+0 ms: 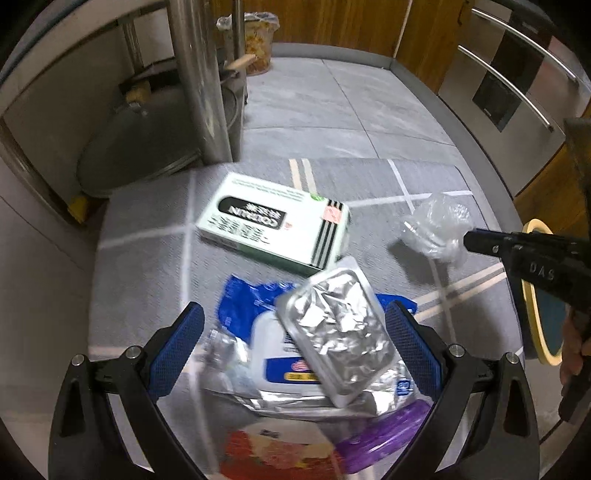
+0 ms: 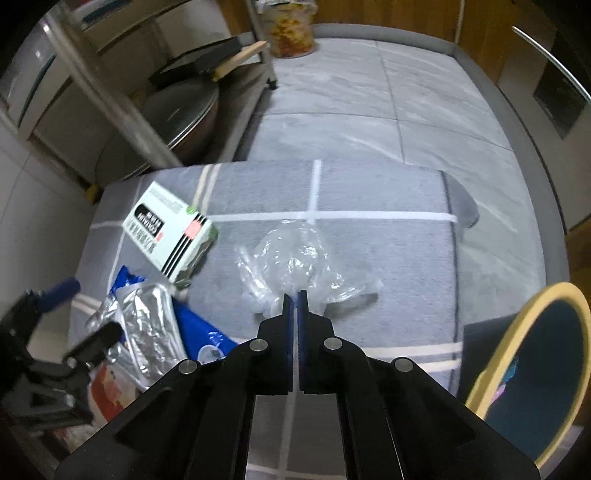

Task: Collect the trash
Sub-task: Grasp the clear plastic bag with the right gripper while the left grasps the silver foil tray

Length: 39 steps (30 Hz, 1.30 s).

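So the trash is all piled on a grey fuzzy mat (image 2: pixel 369 192) with white grid stripes, which sits on a grey tiled floor (image 1: pixel 332 96). The crumpled clear plastic bag (image 2: pixel 295 258) is thin, shiny and wrinkly, lying by itself toward the right side of the mat. The right gripper (image 2: pixel 296 306) has its jaws pressed together on the near edge of that bag, blue pads almost touching.

The left gripper (image 1: pixel 293 347) has its jaws spread wide, hovering over the pile at the left: a creased silver foil pouch (image 1: pixel 336 332), rectangular and crinkly, lies on top of a blue and white plastic package (image 1: pixel 255 306). A pale green cardboard box (image 1: pixel 273 221) with black stripes and lettering lies flat just behind them, one corner right by the foil pouch. There's also something purple and translucent (image 1: pixel 376 439) and a red-and-white package (image 1: pixel 280 454) at the bottom, both cut off and blurry, can't tell what they are.

At the right edge sits a round dark bin with a yellow rim (image 2: pixel 532 369), partly out of frame. Room-wise: wood panelling (image 1: pixel 354 26) at the back, a metal rack leg (image 1: pixel 199 81), a big lidded pan (image 2: pixel 177 110) under the rack, and a patterned bucket with a liner (image 1: pixel 258 44) far back.
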{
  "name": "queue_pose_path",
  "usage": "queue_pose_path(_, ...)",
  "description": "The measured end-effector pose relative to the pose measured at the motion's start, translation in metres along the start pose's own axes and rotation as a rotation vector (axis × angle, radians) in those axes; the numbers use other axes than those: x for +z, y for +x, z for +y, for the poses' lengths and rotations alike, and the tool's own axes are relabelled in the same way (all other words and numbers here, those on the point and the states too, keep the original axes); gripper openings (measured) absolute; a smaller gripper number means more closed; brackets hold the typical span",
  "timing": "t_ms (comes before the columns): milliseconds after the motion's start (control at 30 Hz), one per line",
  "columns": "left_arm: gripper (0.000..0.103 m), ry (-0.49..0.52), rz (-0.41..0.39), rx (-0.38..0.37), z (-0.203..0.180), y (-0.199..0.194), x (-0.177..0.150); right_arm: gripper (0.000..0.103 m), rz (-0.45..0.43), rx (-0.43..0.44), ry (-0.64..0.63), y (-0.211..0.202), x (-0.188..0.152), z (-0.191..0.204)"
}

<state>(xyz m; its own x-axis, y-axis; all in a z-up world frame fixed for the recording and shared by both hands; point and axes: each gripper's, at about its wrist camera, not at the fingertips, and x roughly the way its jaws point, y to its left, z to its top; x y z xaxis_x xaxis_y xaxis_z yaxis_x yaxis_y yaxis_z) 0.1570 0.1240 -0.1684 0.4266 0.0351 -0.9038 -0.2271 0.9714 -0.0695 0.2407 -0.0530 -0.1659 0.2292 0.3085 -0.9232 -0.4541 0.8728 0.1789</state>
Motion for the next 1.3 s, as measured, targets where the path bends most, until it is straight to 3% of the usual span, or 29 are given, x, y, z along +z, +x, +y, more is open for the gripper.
queue_pose_path(167, 0.097, -0.005, -0.004, 0.01, -0.018, 0.01, -0.004, 0.003, -0.01, 0.0, 0.033, -0.006, 0.0, -0.012)
queue_pose_path(533, 0.096, 0.025, 0.033, 0.147, -0.044, 0.042, -0.008, 0.003, -0.02, -0.009, 0.04, -0.014, -0.004, -0.026)
queue_pose_path(700, 0.086, 0.042, 0.022, 0.193, -0.044, 0.045, -0.007, 0.003, -0.025, 0.003, 0.029, -0.018, -0.006, -0.025)
queue_pose_path(933, 0.073, 0.027, 0.01, 0.178, -0.038, 0.034, -0.007, 0.003, -0.035, 0.002, 0.023, -0.026, -0.012, -0.024)
queue_pose_path(1300, 0.072, 0.035, -0.072, 0.14, -0.048, -0.004, -0.016, 0.003, -0.056, -0.002, 0.024, -0.044, -0.03, -0.024)
